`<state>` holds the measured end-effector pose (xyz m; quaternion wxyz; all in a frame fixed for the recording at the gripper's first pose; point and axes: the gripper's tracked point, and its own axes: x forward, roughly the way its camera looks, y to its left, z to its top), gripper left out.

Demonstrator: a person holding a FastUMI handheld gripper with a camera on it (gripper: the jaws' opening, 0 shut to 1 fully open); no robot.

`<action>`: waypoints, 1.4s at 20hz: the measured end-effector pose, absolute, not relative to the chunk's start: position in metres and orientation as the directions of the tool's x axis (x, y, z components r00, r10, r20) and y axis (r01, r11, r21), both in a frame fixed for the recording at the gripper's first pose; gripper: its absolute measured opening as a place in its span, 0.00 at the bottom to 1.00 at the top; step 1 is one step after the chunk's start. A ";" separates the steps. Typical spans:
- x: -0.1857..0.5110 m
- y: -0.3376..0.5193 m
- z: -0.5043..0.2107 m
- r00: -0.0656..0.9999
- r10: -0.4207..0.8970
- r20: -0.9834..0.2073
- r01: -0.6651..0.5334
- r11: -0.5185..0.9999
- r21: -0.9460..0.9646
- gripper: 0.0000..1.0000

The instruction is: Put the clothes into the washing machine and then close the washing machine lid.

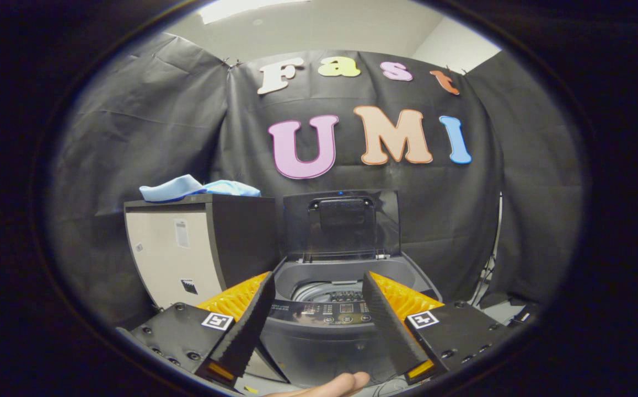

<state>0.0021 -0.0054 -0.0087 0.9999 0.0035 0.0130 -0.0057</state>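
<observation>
My tongs (319, 284) stand wide, holding nothing. Just ahead, between the fingers, sits the washing machine (332, 325), its lid (342, 223) raised upright. The blue clothes (197, 188) lie on the cabinet (186, 248) just beside it, to the left.

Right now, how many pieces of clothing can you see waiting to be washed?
1: a light blue cloth lies on top of the cabinet beside the open washing machine, beyond the open, empty tongs. More may sit hidden inside the drum.
</observation>
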 end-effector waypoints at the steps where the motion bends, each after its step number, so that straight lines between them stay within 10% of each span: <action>1: 0.003 -0.004 -0.007 0.999 -0.013 -0.032 0.013 1.000 0.004 0.99; 17: 0.076 0.092 0.103 0.998 -0.067 -0.013 0.066 0.996 -0.065 0.99; 28: 0.241 0.251 0.188 0.993 0.114 0.011 -0.114 0.993 -0.031 0.98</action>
